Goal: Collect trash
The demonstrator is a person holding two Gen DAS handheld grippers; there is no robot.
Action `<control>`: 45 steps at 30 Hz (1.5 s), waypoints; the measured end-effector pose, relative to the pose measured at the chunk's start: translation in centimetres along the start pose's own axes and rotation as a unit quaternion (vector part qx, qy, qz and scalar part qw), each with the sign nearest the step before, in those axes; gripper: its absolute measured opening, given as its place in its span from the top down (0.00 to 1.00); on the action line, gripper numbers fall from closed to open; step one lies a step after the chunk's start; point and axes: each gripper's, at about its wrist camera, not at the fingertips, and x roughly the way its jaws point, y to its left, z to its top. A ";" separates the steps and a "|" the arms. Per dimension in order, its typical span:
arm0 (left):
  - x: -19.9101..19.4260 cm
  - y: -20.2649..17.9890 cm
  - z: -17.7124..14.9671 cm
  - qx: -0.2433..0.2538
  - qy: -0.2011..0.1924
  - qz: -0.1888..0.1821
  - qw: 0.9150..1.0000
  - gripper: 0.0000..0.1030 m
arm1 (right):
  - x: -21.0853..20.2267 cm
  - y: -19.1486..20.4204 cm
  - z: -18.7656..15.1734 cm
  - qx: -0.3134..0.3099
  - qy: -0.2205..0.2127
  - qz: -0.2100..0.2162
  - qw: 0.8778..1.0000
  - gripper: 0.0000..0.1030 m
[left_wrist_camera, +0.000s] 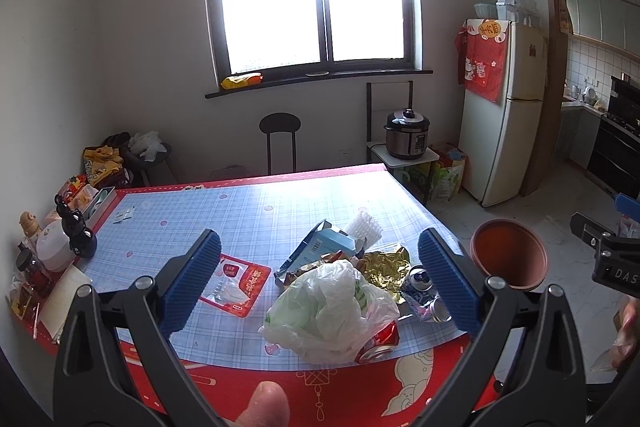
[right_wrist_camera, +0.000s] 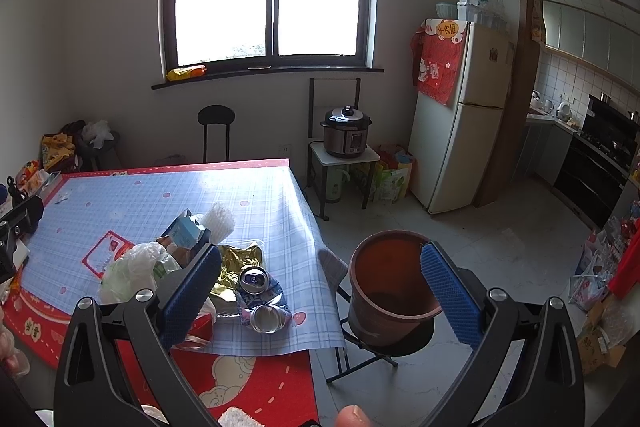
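Fingers (left_wrist_camera: pixel 448 279) of both grippers spread wide, empty, trash pile (left_wrist_camera: pixel 340 291) on table between left pair.

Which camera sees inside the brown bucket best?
The right wrist view: the brown bucket sits close and whole, so its inside and its stand show. The left wrist view shows the bucket smaller, at the table's edge, mostly its opening.

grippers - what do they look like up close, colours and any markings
Both look alike: the left gripper and right gripper have black angular plastic arms with silver pivot bolts, ending in blue ribbed rectangular pads. In the left wrist view, the right gripper's black body carries white letters "DAS" and a blue part on top. No cables or sleeves show.
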 end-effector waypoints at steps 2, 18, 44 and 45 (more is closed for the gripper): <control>0.4 0.4 0.0 -0.004 -0.001 -0.018 1.000 0.05 | 0.2 -0.1 0.0 0.000 0.003 0.003 1.000 0.04; 8.9 6.9 -3.7 -0.012 0.103 -0.025 0.994 0.05 | 7.8 2.1 -1.6 0.014 0.065 0.075 0.995 0.04; 24.3 2.2 -10.7 0.033 0.215 -0.164 0.962 0.06 | 9.0 3.6 -4.2 0.057 0.139 -0.006 0.989 0.04; 24.2 2.2 -10.7 0.033 0.215 -0.164 0.962 0.06 | 9.0 3.6 -4.3 0.057 0.141 -0.006 0.988 0.04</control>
